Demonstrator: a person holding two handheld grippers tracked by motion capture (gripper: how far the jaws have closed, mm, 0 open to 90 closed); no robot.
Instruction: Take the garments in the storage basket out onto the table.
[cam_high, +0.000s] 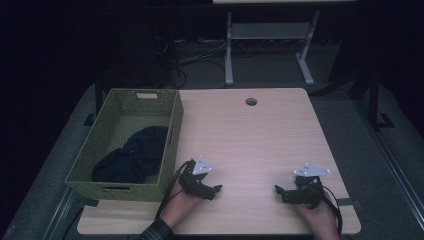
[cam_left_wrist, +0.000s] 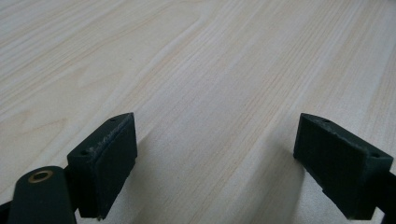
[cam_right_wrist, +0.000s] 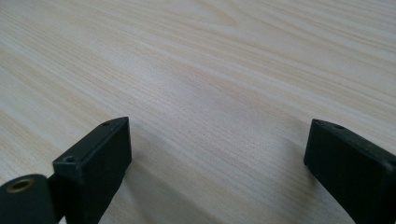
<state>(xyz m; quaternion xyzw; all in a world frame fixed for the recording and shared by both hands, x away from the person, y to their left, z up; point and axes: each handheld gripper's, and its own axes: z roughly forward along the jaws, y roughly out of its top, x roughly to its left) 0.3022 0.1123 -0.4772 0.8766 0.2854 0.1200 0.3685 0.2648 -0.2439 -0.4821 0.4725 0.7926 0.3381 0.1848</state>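
I have both tools down low over the near part of the table (cam_high: 260, 140), and neither is carrying anything. The left gripper (cam_high: 216, 189) sits with its jaws spread wide; in the left gripper view I see only bare pale wood grain between the two black pads (cam_left_wrist: 105, 161). The right gripper (cam_high: 278, 190) is the same, jaws standing apart with nothing but tabletop in the gap in its own view. The two tips point toward each other across an open stretch of wood. The only loose item I can find is the dark cloth (cam_high: 132, 155), a bundled navy-looking garment or pair of them, and it lies inside the green basket (cam_high: 172, 125), off to the outer side of my left gripper and a little beyond it, well apart from the right one. The basket stands on the table's left edge, just beside the left hand (cam_high: 177, 202). From how things lie, I judge the work to be at one of its ends: either the cloth has gone into the basket and nothing remains on the wood to move, or it waits there to be lifted out. I cannot tell which from this moment alone. If more is left, the left gripper is the nearer one to reach over the basket wall for the cloth.
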